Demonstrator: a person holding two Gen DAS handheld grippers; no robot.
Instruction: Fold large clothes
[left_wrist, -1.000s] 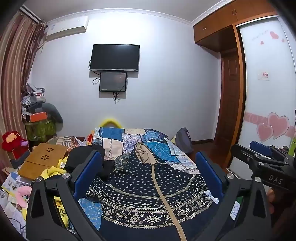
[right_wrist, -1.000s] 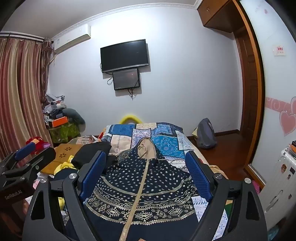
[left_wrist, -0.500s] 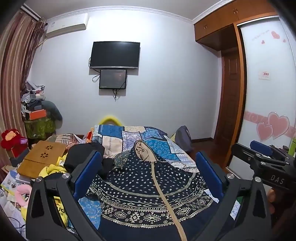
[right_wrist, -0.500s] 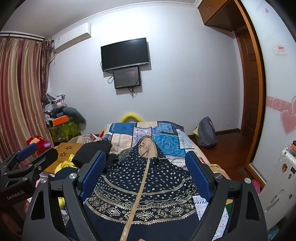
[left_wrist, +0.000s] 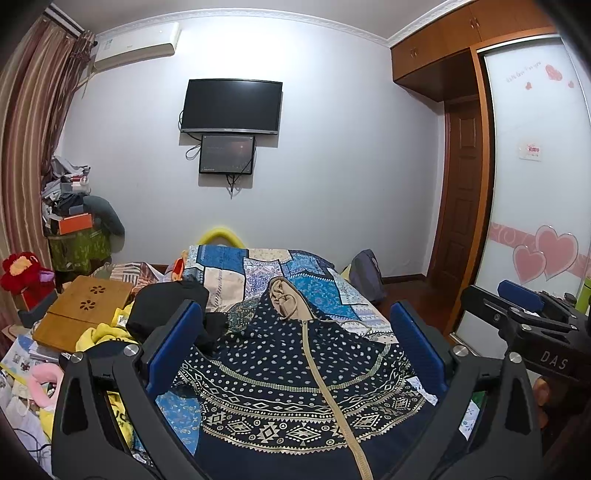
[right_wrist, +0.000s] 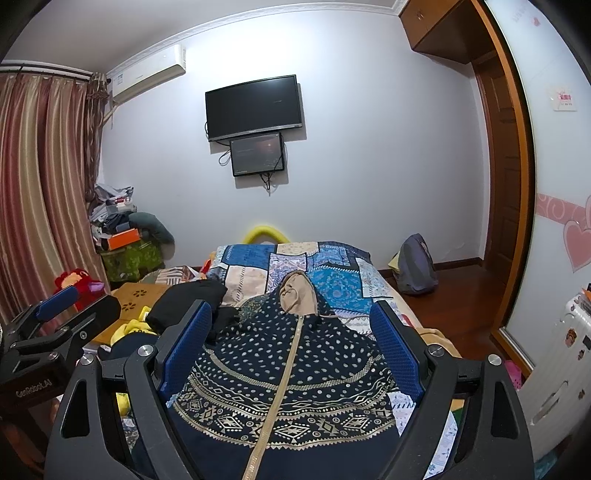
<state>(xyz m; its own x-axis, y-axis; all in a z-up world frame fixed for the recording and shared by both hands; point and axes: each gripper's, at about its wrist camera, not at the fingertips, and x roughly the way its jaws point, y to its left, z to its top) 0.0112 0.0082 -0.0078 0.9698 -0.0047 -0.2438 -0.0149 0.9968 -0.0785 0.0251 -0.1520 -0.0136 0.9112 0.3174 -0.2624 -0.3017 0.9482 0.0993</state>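
We find the robe (left_wrist: 295, 373) spread zip-up on the bed (left_wrist: 280, 266), hood at the far end; both grippers, left (left_wrist: 295, 339) and right (right_wrist: 291, 332), hover jaws spread, barely shifted since a second ago; folding not begun.

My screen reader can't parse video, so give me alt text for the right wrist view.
A navy patterned hooded garment lies spread flat, zipper up, on a patchwork bedspread, framed by the open right gripper. The left gripper shows at the left edge, with a wall TV beyond.
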